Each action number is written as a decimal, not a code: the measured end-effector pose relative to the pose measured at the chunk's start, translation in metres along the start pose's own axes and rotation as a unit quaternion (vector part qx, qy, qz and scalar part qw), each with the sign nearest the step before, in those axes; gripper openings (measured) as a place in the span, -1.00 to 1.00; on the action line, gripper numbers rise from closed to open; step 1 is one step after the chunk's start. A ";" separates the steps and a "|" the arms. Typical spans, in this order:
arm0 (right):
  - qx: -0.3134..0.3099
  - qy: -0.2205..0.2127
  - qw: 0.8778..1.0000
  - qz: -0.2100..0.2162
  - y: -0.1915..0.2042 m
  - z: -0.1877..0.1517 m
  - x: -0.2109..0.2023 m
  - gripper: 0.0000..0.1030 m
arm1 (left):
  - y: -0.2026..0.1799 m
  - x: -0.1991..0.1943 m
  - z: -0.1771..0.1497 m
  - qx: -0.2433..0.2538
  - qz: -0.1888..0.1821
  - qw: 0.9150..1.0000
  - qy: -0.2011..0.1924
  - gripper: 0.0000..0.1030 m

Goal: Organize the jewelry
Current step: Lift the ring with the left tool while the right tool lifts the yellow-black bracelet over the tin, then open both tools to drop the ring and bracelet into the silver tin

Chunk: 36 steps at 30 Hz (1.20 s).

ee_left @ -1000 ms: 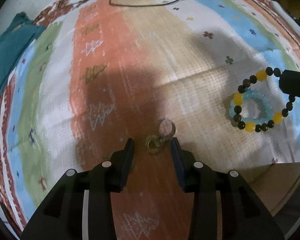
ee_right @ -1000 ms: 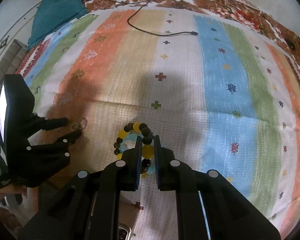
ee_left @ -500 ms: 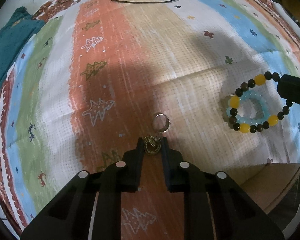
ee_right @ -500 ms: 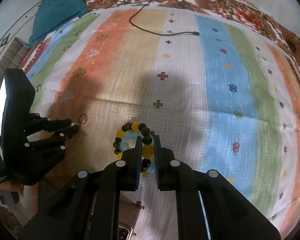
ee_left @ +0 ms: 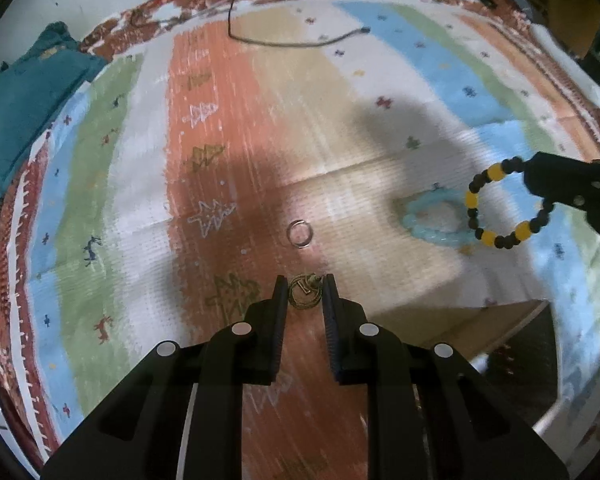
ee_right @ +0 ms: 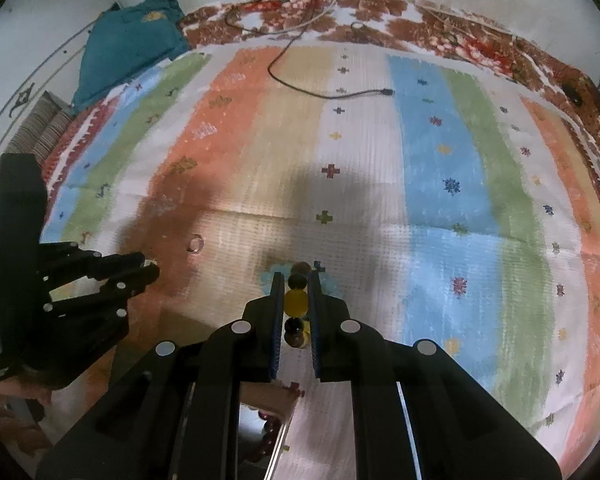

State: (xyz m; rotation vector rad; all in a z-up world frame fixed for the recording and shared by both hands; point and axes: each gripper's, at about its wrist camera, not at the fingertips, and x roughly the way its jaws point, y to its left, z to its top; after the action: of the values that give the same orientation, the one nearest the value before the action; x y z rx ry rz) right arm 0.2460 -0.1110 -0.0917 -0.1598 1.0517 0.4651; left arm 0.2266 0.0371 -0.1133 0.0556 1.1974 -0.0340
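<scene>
My left gripper [ee_left: 305, 286] is shut on a small brass-coloured ring [ee_left: 305, 296] and holds it above the striped bedspread. A silver ring [ee_left: 300, 233] lies on the cloth just beyond it, also seen in the right wrist view [ee_right: 196, 244]. My right gripper [ee_right: 296, 280] is shut on a black and yellow bead bracelet [ee_right: 296, 302], lifted off the cloth; it hangs from that gripper in the left wrist view [ee_left: 500, 208]. A light blue bead bracelet [ee_left: 432, 220] stays on the cloth beneath it.
A brown box [ee_left: 480, 332] sits at the near right of the left gripper. A black cable [ee_right: 320, 88] lies at the far end of the bedspread. A teal cloth [ee_right: 128, 44] lies at the far left corner. The left gripper [ee_right: 150, 266] shows at the left.
My left gripper closed on the brass ring and lifted it, leaving the silver ring behind. My right gripper lifted the black and yellow bracelet off the blue one.
</scene>
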 end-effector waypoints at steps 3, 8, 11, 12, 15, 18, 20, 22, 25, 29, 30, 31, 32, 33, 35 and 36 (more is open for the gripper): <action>0.001 -0.013 1.000 0.002 0.002 -0.001 -0.011 -0.76 | -0.005 -0.020 -0.003 -0.005 -0.008 1.000 -0.022 -0.67; 0.004 -0.041 0.999 0.006 0.002 -0.005 -0.029 -0.76 | -0.010 -0.042 -0.012 -0.015 -0.017 0.999 -0.042 -0.67; -0.002 -0.065 0.998 0.013 0.006 -0.006 -0.045 -0.76 | -0.013 -0.052 -0.017 -0.009 -0.022 0.998 -0.051 -0.67; -0.003 -0.069 0.998 0.014 0.008 -0.007 -0.048 -0.76 | -0.013 -0.055 -0.018 -0.009 -0.024 0.998 -0.055 -0.67; -0.009 -0.083 0.996 0.017 0.010 -0.010 -0.059 -0.76 | -0.014 -0.065 -0.022 -0.014 -0.030 0.997 -0.067 -0.67; -0.013 -0.084 0.996 0.018 0.011 -0.016 -0.063 -0.76 | -0.014 -0.073 -0.026 -0.015 -0.036 0.996 -0.076 -0.67; -0.017 -0.083 0.996 0.017 0.012 -0.020 -0.065 -0.76 | -0.015 -0.078 -0.029 -0.015 -0.038 0.996 -0.080 -0.67; -0.019 -0.084 0.996 0.016 0.013 -0.023 -0.066 -0.76 | -0.017 -0.083 -0.033 -0.014 -0.039 0.996 -0.085 -0.67; -0.021 -0.088 0.996 0.018 0.015 -0.027 -0.071 -0.76 | -0.019 -0.087 -0.037 -0.014 -0.042 0.995 -0.089 -0.67; -0.026 -0.091 0.995 0.019 0.018 -0.035 -0.077 -0.76 | -0.023 -0.095 -0.045 -0.009 -0.045 0.994 -0.096 -0.67; -0.028 -0.092 0.995 0.019 0.019 -0.037 -0.079 -0.76 | -0.024 -0.097 -0.047 -0.008 -0.046 0.994 -0.098 -0.67; -0.030 -0.094 0.995 0.018 0.020 -0.039 -0.081 -0.76 | -0.025 -0.099 -0.049 -0.006 -0.048 0.994 -0.100 -0.67; -0.035 -0.096 0.995 0.015 0.022 -0.041 -0.084 -0.76 | -0.027 -0.100 -0.051 -0.004 -0.048 0.994 -0.101 -0.67; -0.040 -0.099 0.994 0.014 0.024 -0.044 -0.087 -0.76 | -0.028 -0.101 -0.053 -0.002 -0.049 0.993 -0.104 -0.67; -0.042 -0.099 0.994 0.017 0.027 -0.048 -0.090 -0.76 | -0.030 -0.103 -0.056 0.000 -0.053 0.993 -0.103 -0.67; -0.043 -0.099 0.994 0.018 0.027 -0.051 -0.091 -0.76 | -0.031 -0.103 -0.058 0.001 -0.054 0.993 -0.103 -0.67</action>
State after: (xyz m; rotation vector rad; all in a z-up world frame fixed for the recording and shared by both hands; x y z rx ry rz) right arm 0.1563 -0.1312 -0.0362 -0.1678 0.8423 0.5474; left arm 0.1332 0.0097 -0.0389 -0.0113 0.9933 -0.1319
